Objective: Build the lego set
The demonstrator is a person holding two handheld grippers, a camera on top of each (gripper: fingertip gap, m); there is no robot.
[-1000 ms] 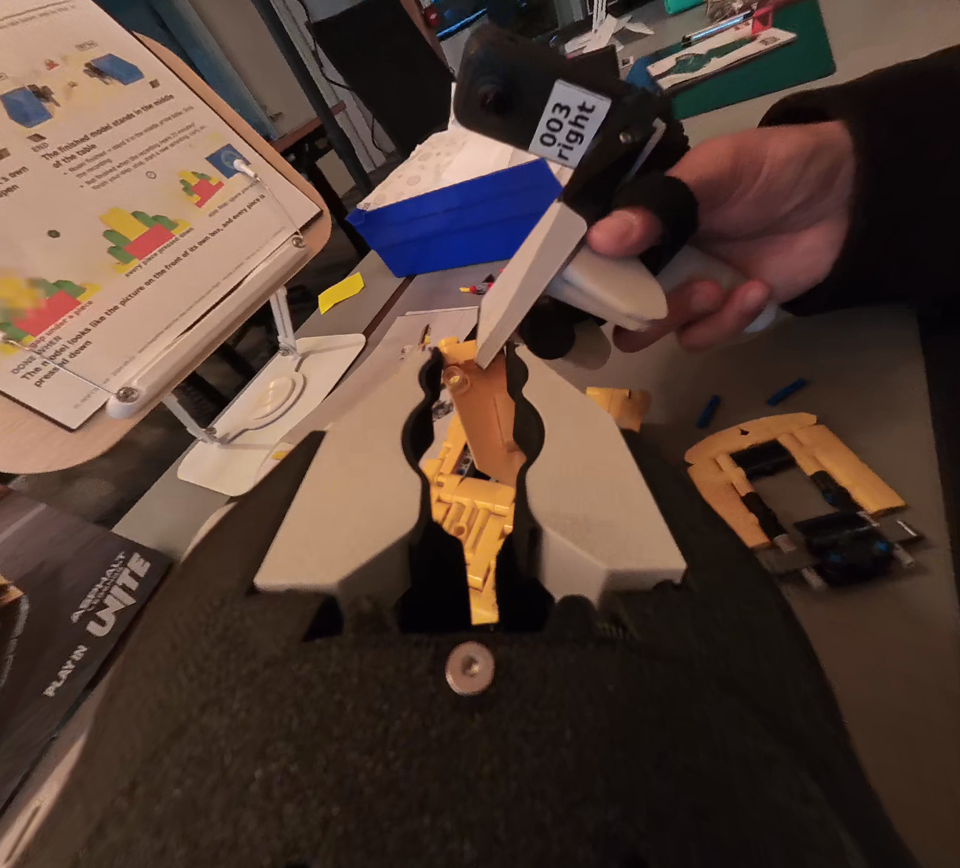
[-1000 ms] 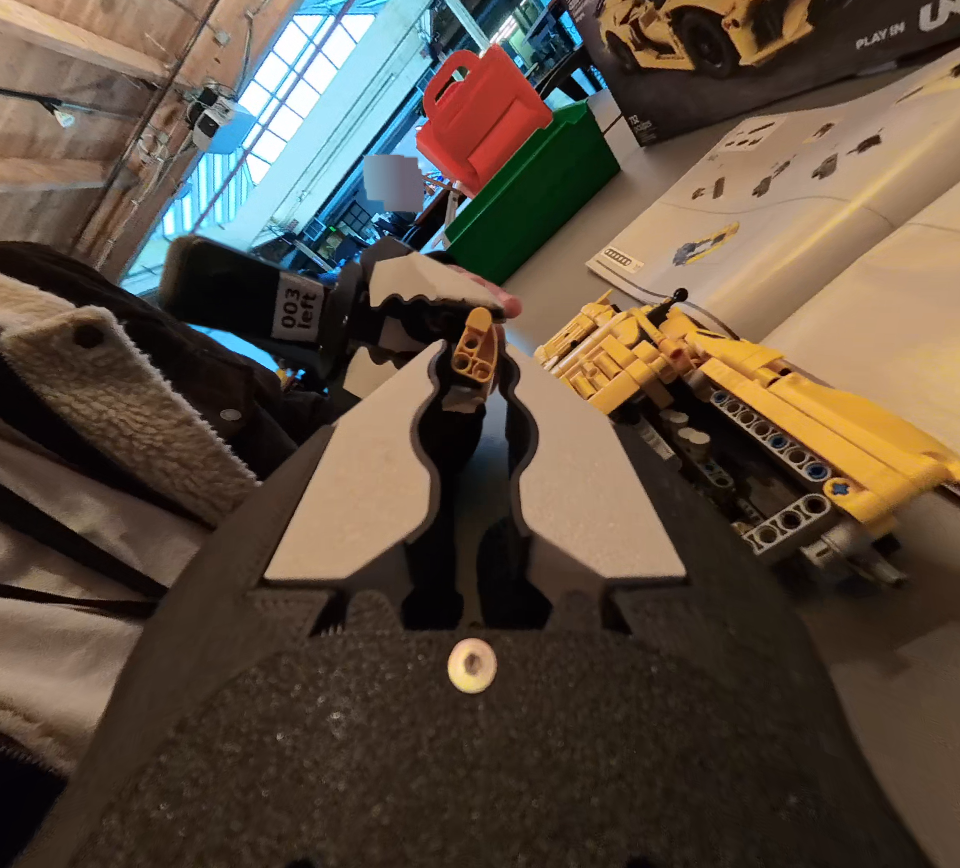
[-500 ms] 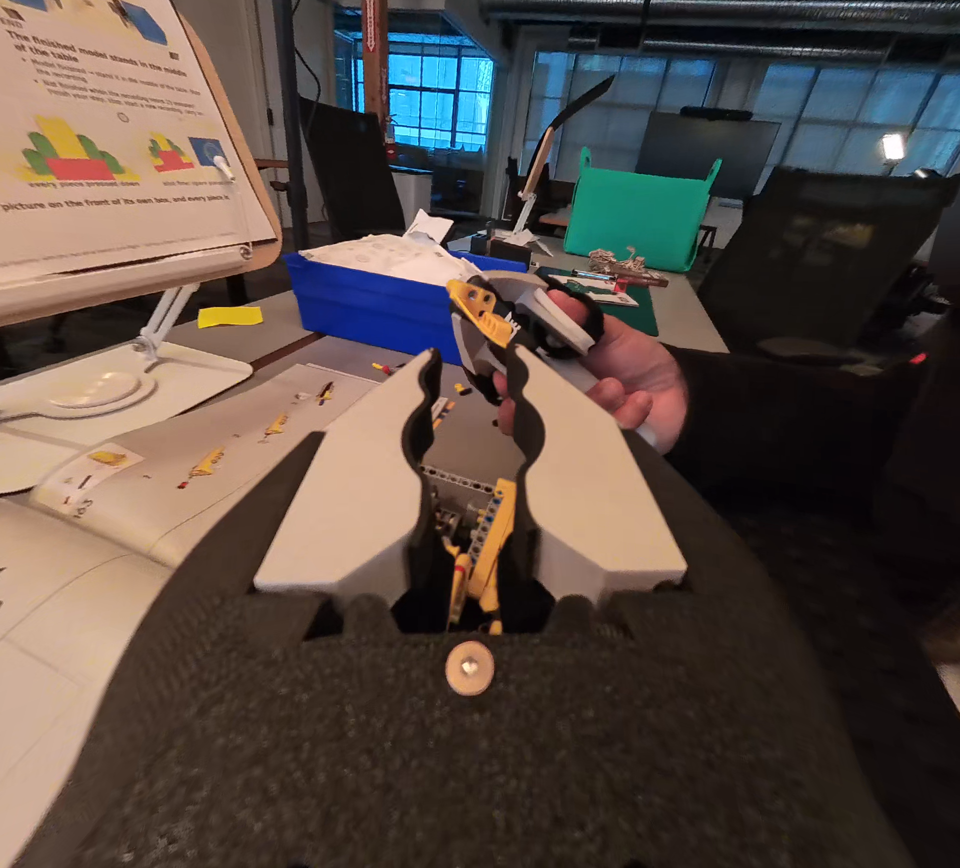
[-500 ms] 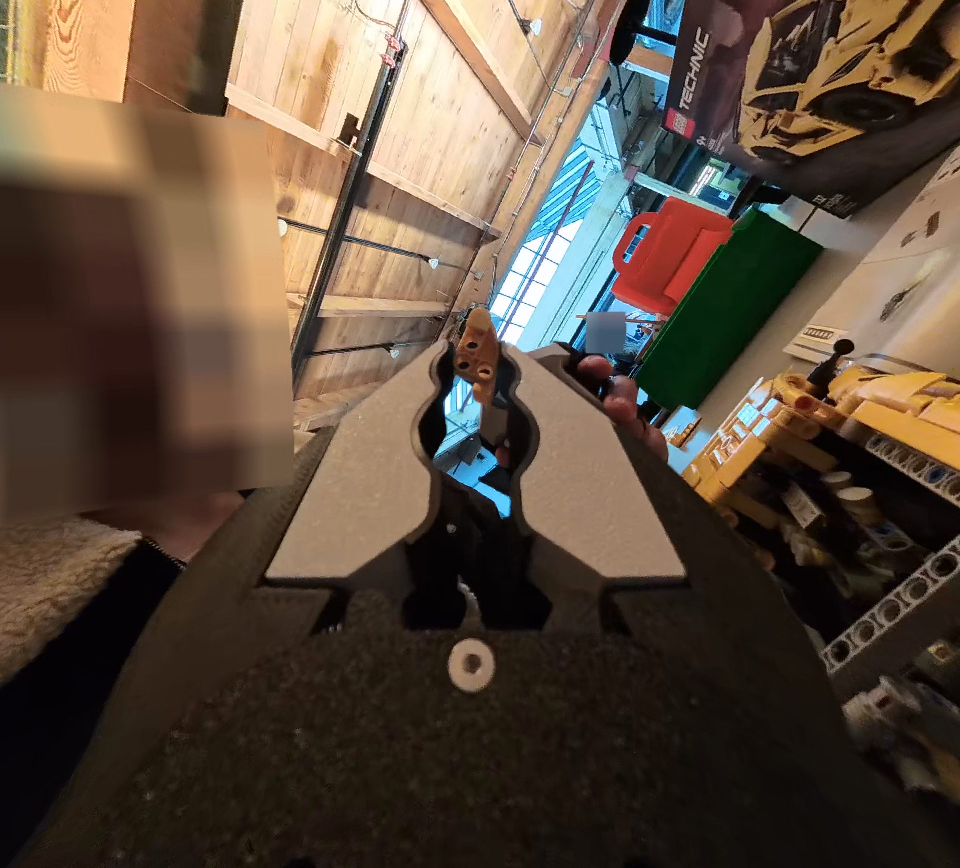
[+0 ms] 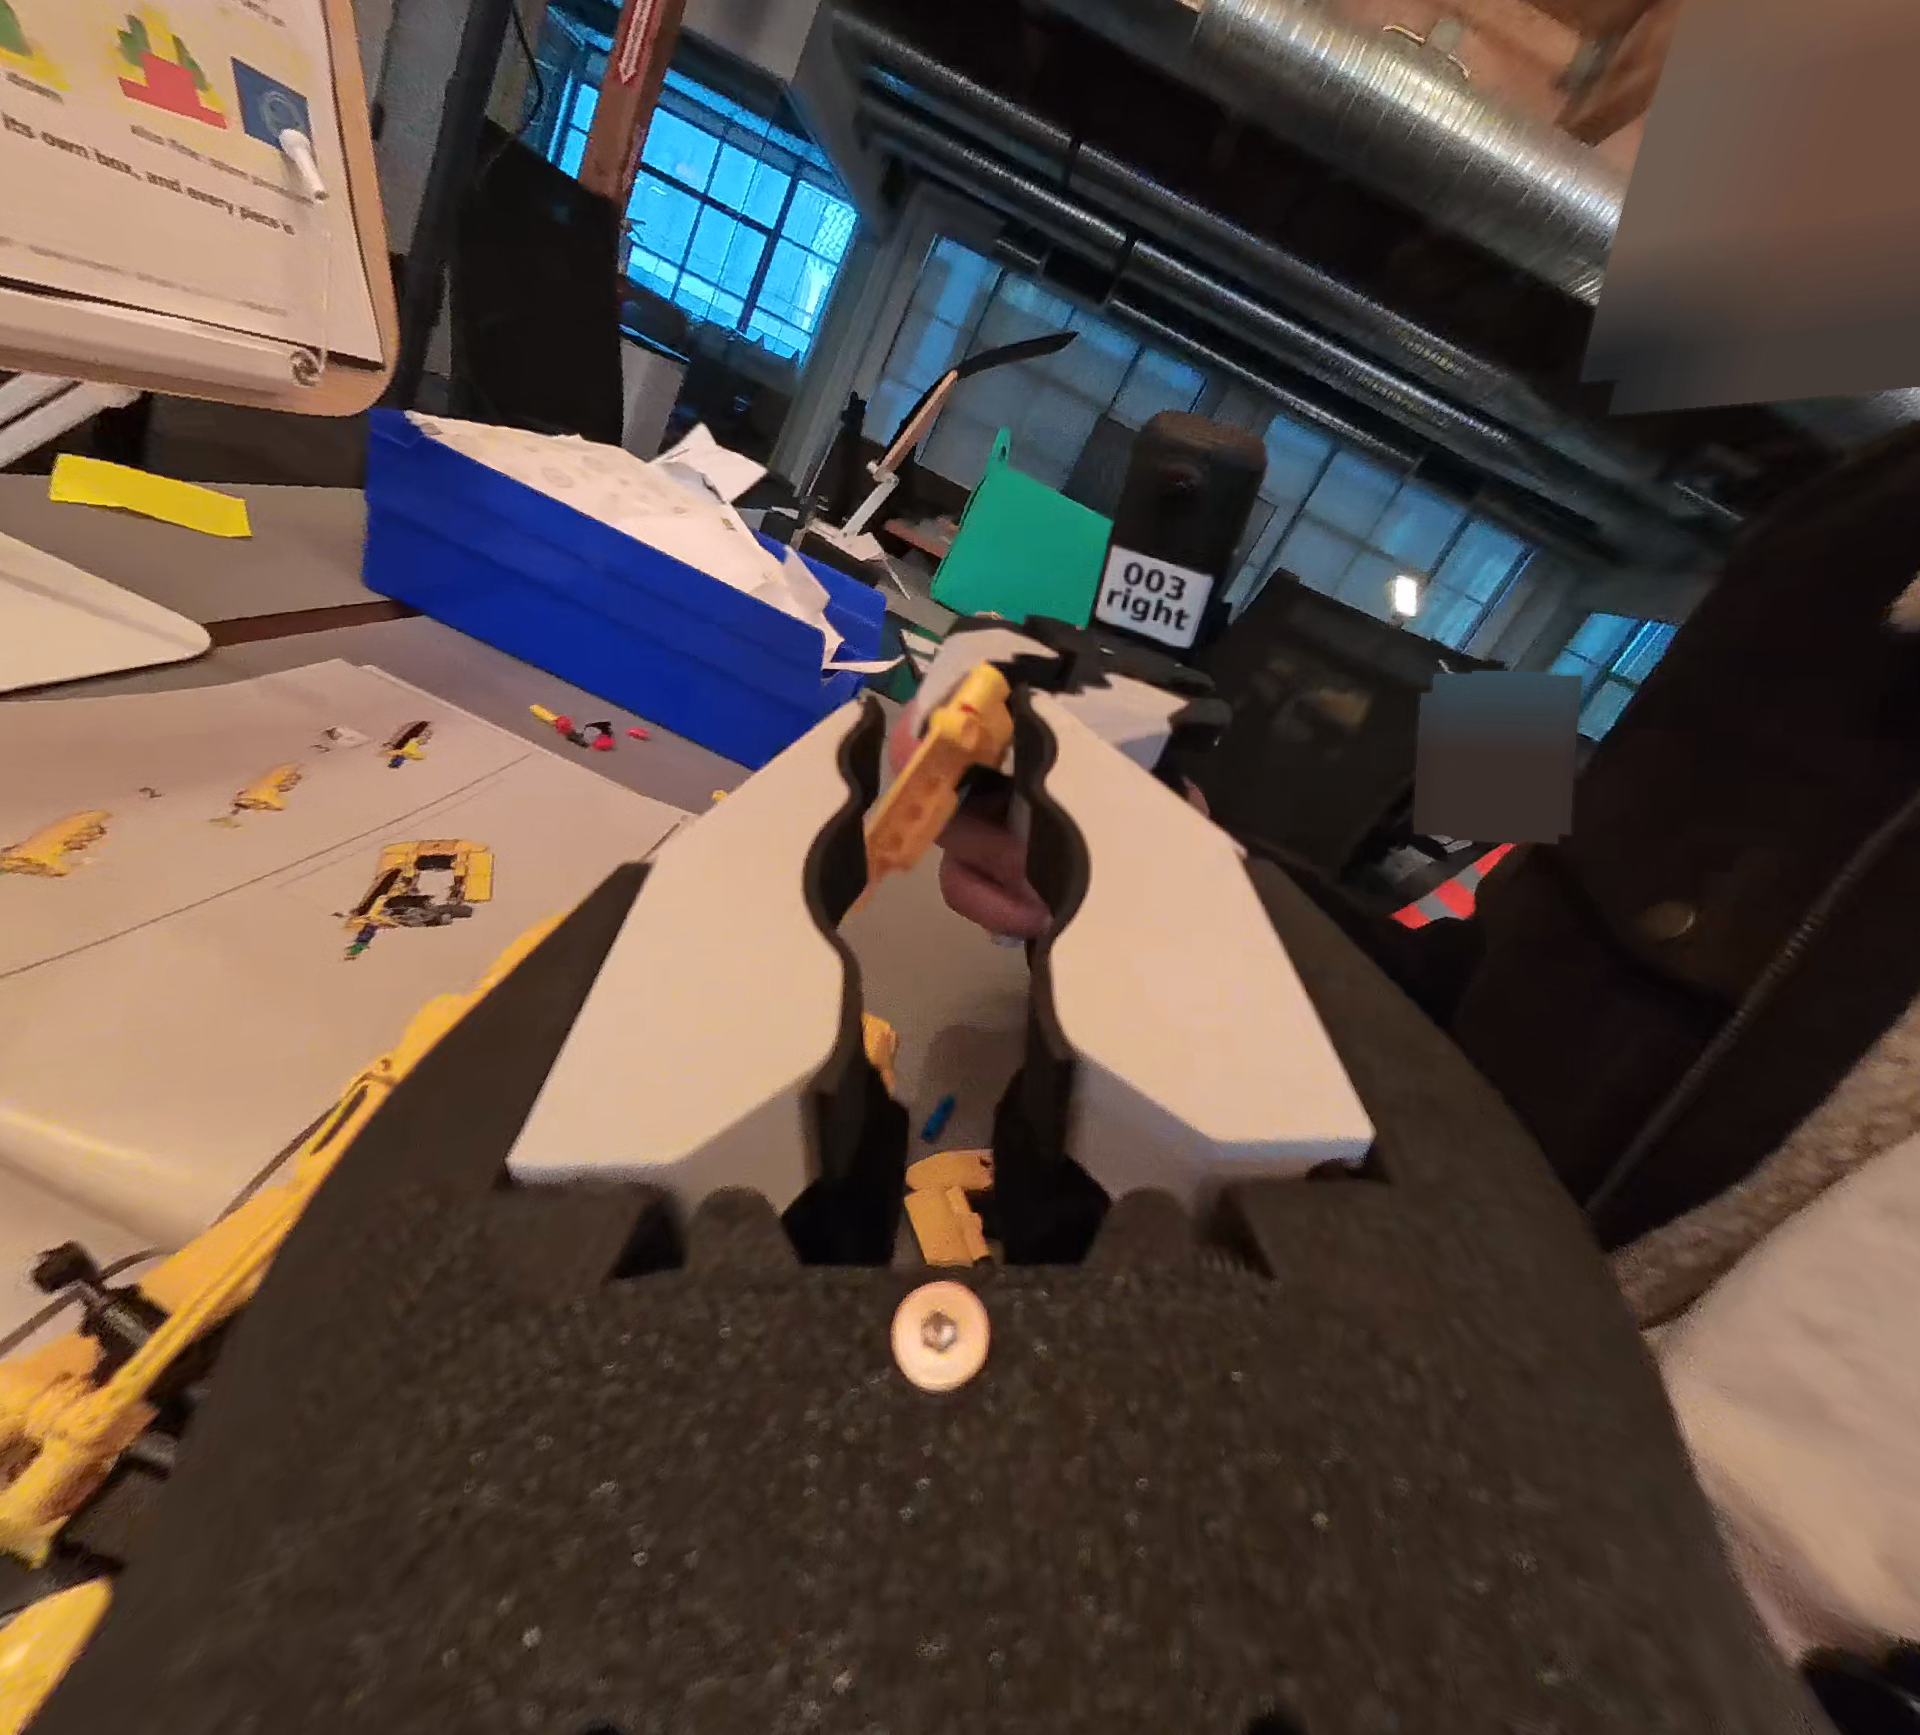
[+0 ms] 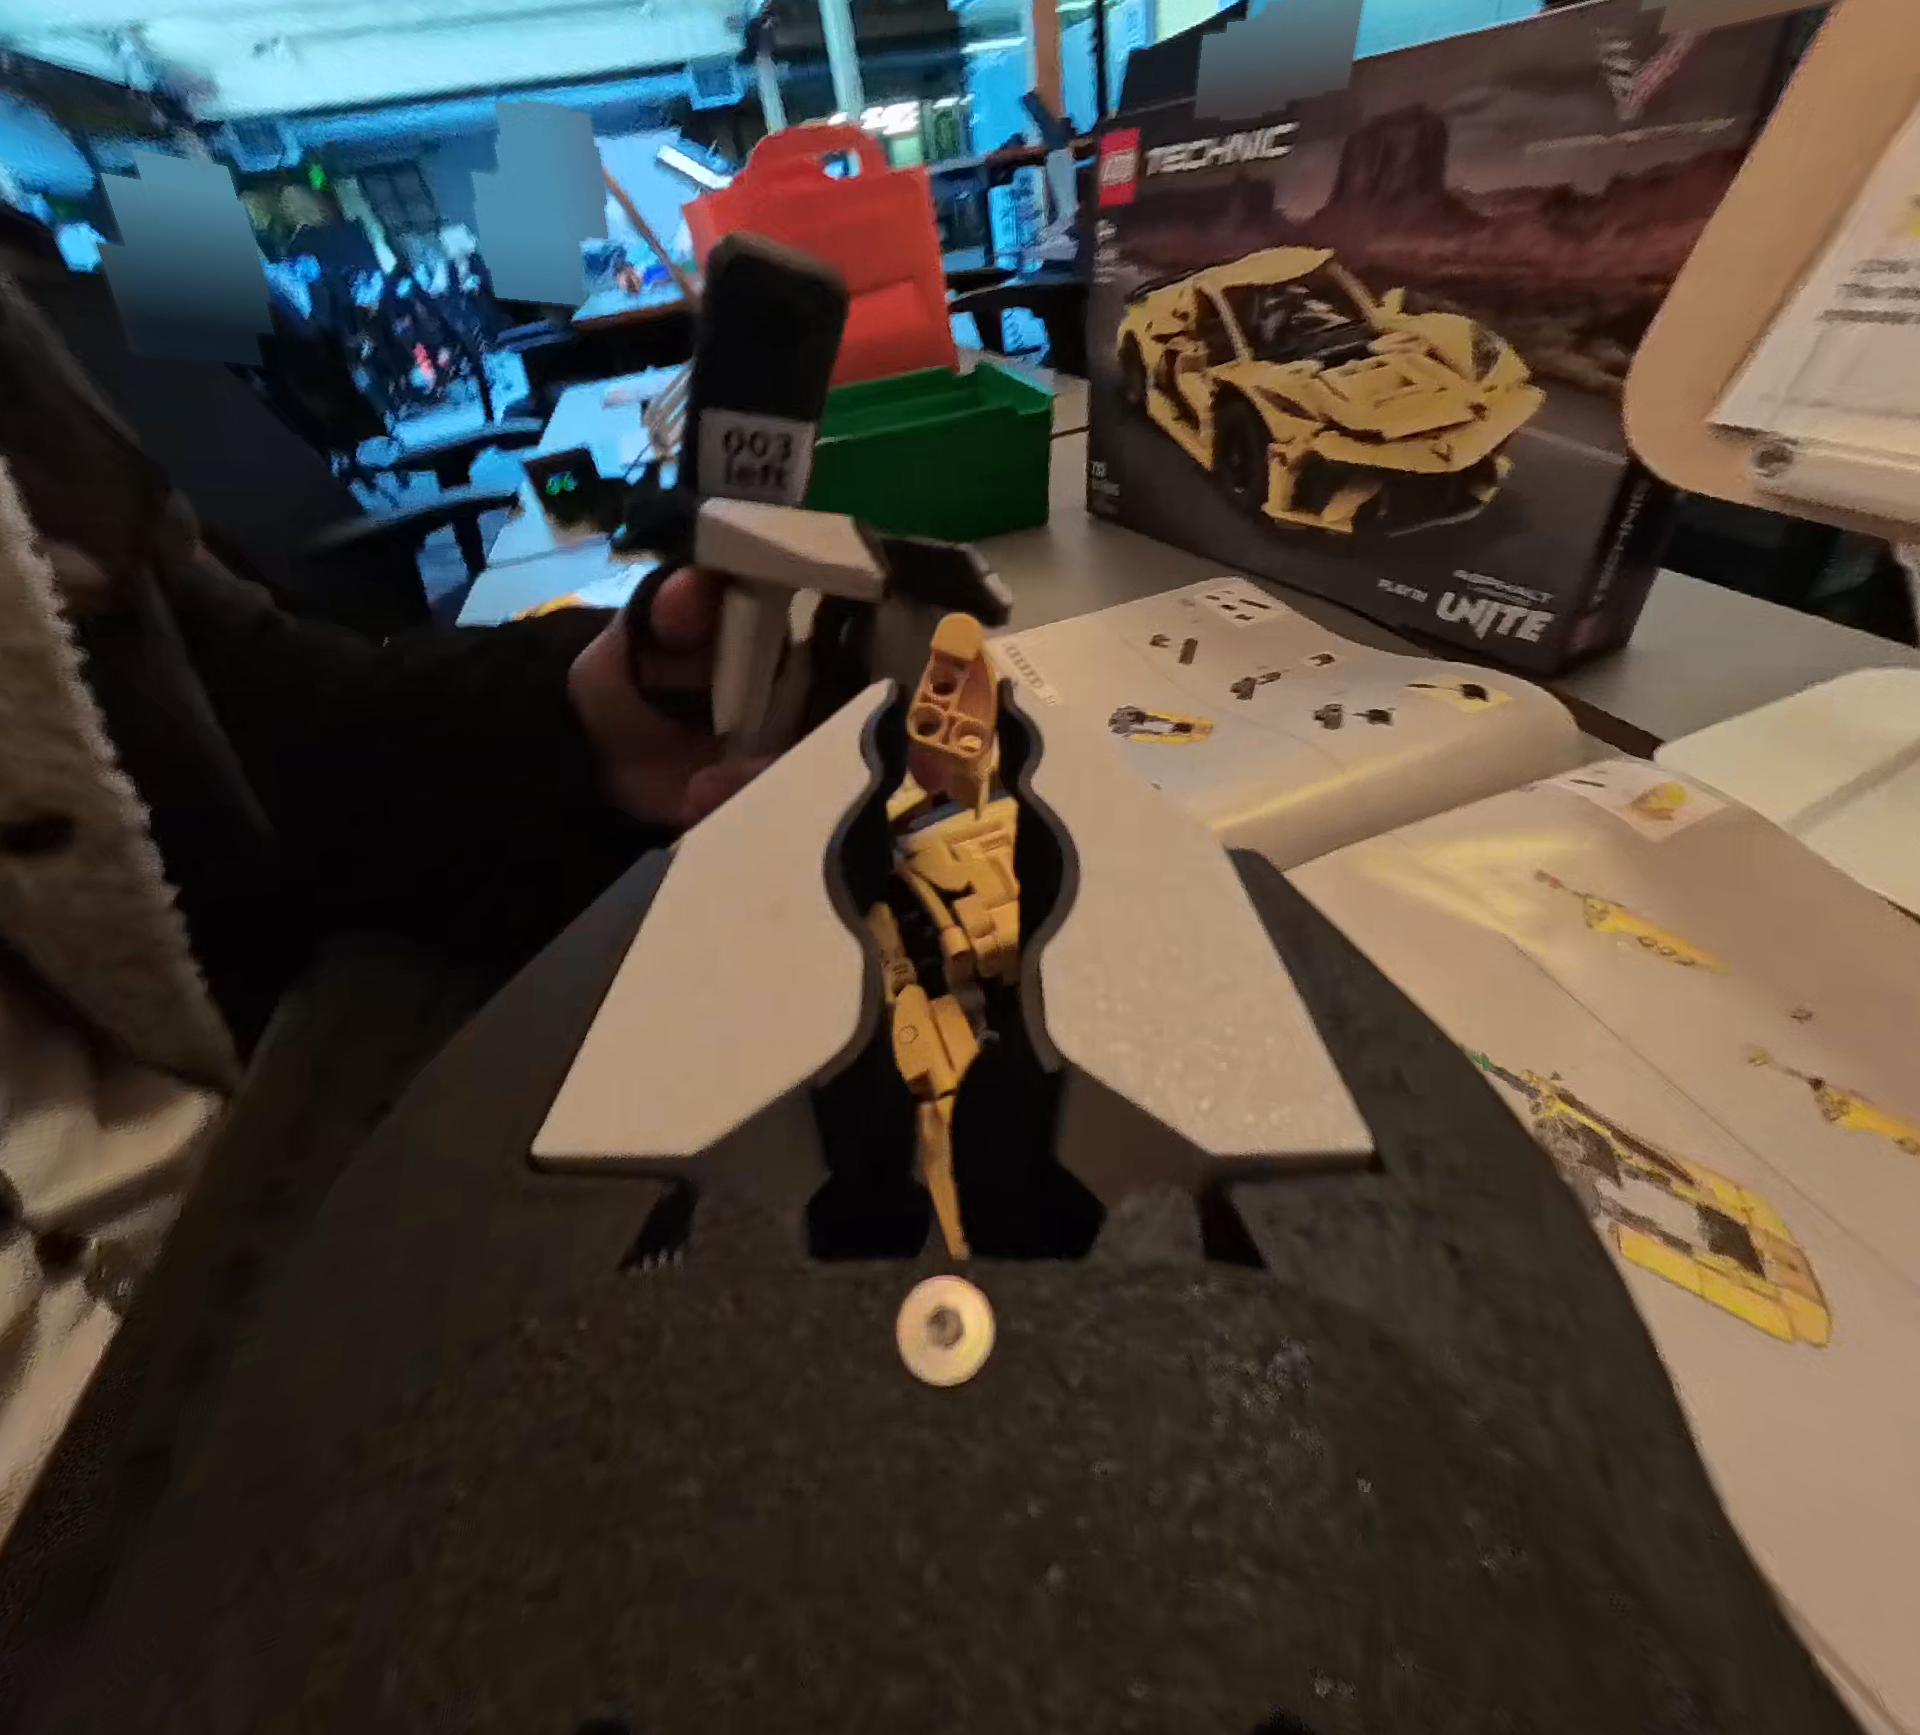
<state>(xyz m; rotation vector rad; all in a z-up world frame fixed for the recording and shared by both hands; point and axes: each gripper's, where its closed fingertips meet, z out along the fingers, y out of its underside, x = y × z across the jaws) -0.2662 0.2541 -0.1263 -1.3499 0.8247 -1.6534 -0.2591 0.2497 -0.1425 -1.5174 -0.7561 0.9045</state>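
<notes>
The yellow piece (image 6: 948,717) is clamped at the tips of the right gripper (image 6: 951,729), raised above the counter (image 5: 499,677) for fitting. The left gripper (image 5: 940,812) fingers stand slightly apart, empty, near the open manual (image 6: 1475,864).

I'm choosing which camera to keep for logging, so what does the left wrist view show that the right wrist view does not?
Only the left wrist view shows the blue bin of papers, the yellow slip and the right gripper from outside.

Only the right wrist view shows the set's box, the green bin, the red bag and the left gripper from outside.

Both show the yellow piece held by the right gripper, and the open instruction booklet.
</notes>
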